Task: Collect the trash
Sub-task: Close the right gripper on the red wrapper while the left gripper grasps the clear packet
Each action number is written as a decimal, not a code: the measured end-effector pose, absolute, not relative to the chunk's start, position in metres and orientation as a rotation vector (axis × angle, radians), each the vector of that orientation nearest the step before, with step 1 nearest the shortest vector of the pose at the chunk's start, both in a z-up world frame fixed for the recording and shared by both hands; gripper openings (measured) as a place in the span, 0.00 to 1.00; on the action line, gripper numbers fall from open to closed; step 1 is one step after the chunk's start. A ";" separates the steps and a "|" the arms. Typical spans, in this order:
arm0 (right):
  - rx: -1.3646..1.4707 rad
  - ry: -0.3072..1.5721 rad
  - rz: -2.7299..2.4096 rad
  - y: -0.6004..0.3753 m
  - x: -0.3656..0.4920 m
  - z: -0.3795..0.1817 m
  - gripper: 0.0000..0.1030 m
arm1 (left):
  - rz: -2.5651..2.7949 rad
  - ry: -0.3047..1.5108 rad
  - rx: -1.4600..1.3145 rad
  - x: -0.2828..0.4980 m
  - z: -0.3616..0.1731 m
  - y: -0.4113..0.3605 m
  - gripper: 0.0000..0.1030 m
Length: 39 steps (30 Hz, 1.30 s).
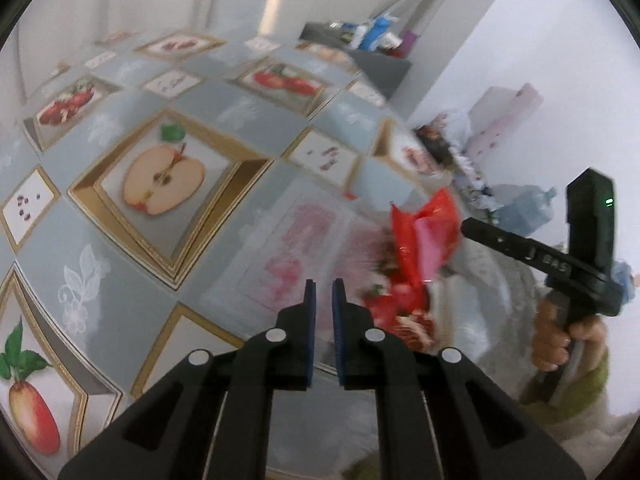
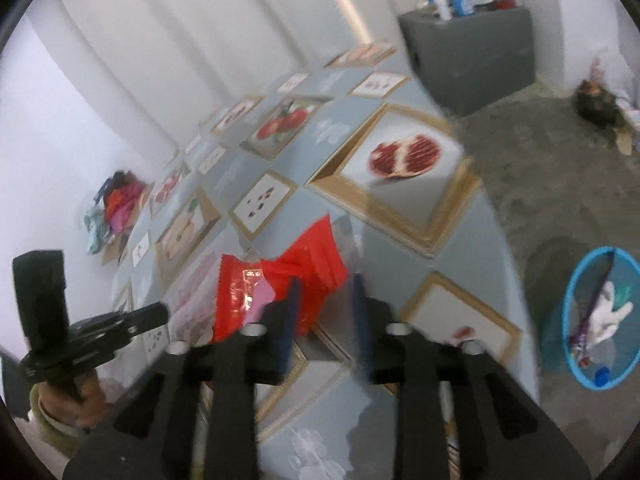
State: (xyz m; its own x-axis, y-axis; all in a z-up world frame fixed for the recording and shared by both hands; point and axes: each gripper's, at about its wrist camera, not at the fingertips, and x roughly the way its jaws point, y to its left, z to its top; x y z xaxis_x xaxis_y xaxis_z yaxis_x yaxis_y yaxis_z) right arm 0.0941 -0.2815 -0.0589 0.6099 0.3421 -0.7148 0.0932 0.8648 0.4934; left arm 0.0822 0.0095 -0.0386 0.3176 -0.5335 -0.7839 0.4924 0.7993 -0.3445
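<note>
A red plastic wrapper (image 2: 276,280) lies on the fruit-print tablecloth (image 2: 400,216), just beyond my right gripper (image 2: 324,296), whose jaws stand open with nothing between them. The wrapper also shows in the left wrist view (image 1: 424,236), to the right of my left gripper (image 1: 324,300). The left gripper's jaws stand a narrow gap apart and hold nothing, above the cloth. The right gripper's body (image 1: 576,256) shows in the left wrist view, held by a hand. A blue trash basket (image 2: 600,320) with several pieces of trash stands on the floor at the right.
A grey cabinet (image 2: 476,64) with bottles stands at the back. A box of coloured cloths (image 2: 116,208) sits at the table's far left. A dark heap (image 2: 596,104) lies on the grey floor. White curtains hang behind the table.
</note>
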 end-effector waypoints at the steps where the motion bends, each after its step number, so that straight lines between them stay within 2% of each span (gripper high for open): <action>1: 0.523 0.897 0.138 -0.284 0.090 -0.056 0.36 | -0.669 1.027 -0.045 0.080 -0.034 0.011 0.21; 2: 0.526 0.880 0.124 -0.287 0.085 -0.052 0.36 | -0.657 1.000 -0.040 0.079 -0.029 0.012 0.33; 5: 0.545 0.846 0.127 -0.291 0.074 -0.046 0.37 | -0.603 0.958 0.011 0.082 -0.024 0.010 0.43; 6: 0.546 0.841 0.132 -0.289 0.072 -0.044 0.37 | -0.583 0.958 0.031 0.084 -0.025 0.009 0.52; 8: 0.540 0.826 0.161 -0.282 0.070 -0.040 0.37 | -0.546 0.959 0.086 0.087 -0.029 0.006 0.62; 12: 0.506 0.816 0.198 -0.267 0.074 -0.035 0.37 | -0.587 0.947 0.207 0.083 -0.039 -0.003 0.72; 16: 0.501 0.839 0.202 -0.263 0.084 -0.042 0.37 | -0.659 0.918 0.344 0.069 -0.049 -0.019 0.76; 22: 0.509 0.856 0.197 -0.263 0.089 -0.048 0.37 | -0.631 0.954 0.396 0.076 -0.070 -0.028 0.76; 25: 0.516 0.861 0.181 -0.267 0.089 -0.051 0.37 | -0.621 0.957 0.369 0.079 -0.071 -0.025 0.72; 32: 0.580 0.849 0.126 -0.286 0.087 -0.056 0.37 | -0.620 0.954 0.357 0.083 -0.069 -0.025 0.57; 34: 0.600 0.861 0.128 -0.288 0.090 -0.061 0.37 | -0.630 0.952 0.359 0.082 -0.068 -0.026 0.51; 36: 0.606 0.868 0.133 -0.289 0.092 -0.063 0.37 | -0.648 0.958 0.343 0.083 -0.066 -0.027 0.40; 39: 0.624 0.881 0.128 -0.291 0.096 -0.069 0.39 | -0.668 0.972 0.310 0.086 -0.065 -0.028 0.32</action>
State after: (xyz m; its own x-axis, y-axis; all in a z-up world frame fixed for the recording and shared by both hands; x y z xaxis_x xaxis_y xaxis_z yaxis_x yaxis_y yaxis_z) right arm 0.0960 -0.2907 -0.0690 0.6410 0.3530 -0.6816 0.1446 0.8165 0.5589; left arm 0.0863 -0.0275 -0.0649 0.3860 -0.3816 -0.8399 0.6475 0.7606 -0.0479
